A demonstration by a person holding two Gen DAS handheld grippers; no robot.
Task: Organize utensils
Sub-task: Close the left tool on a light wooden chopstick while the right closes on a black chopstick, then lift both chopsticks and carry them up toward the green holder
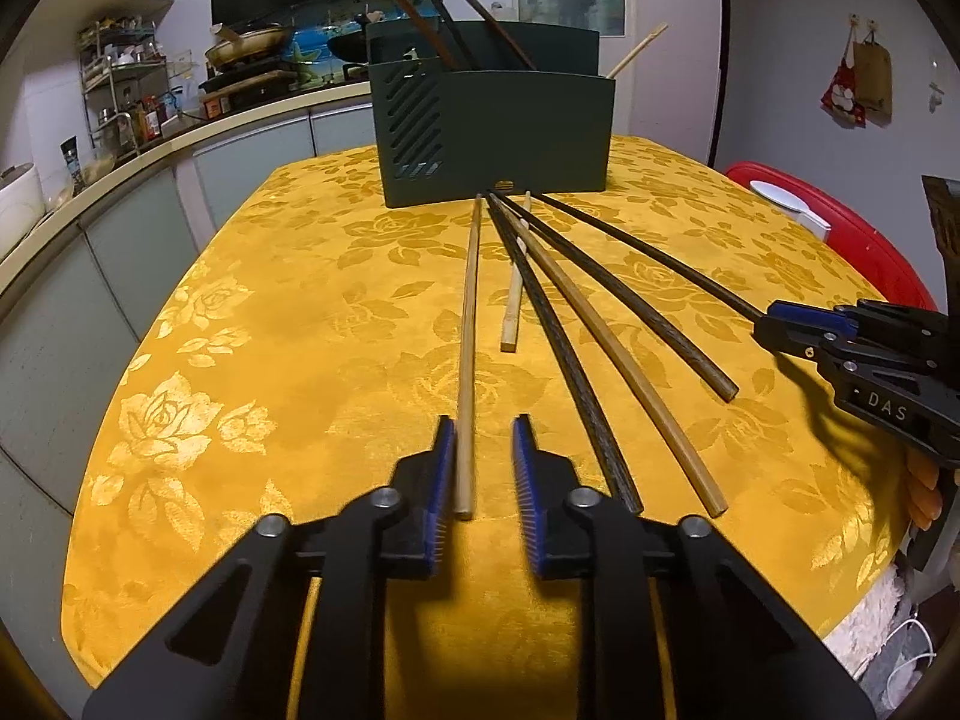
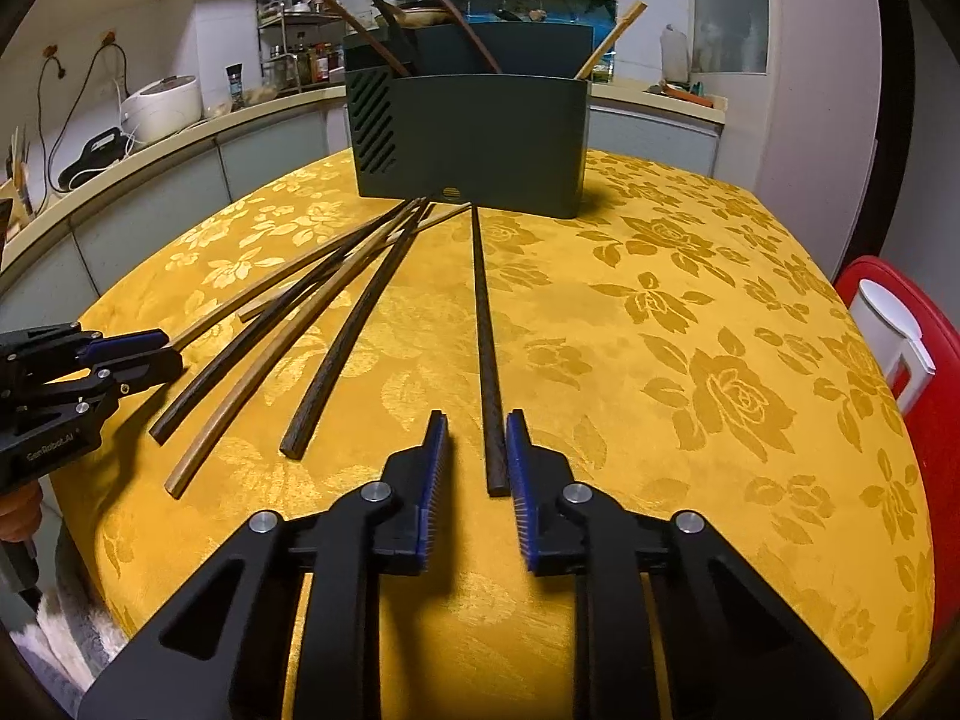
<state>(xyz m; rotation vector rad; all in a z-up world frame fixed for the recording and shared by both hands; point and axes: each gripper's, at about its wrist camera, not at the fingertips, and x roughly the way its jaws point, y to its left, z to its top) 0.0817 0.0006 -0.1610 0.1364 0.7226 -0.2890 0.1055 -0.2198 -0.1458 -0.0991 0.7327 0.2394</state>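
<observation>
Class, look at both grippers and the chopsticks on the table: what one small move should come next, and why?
Probably closing both grippers. The left gripper is open with a light chopstick lying between its pads, and the right gripper is open around the end of a dark chopstick. Both sticks lie flat on the yellow tablecloth, so neither can go into the green holder until gripped.

A yellow rose-patterned tablecloth [image 1: 252,360] is covering the table, and a red container with a white lid [image 2: 900,348] is sitting just beside its edge. A kitchen counter [image 1: 180,138] is curving along behind, carrying a white rice cooker [image 2: 161,103], a pan on a stove [image 1: 246,47] and a wire rack of bottles [image 1: 123,84]. Two small bags [image 1: 858,81] are hanging on the far wall.
</observation>
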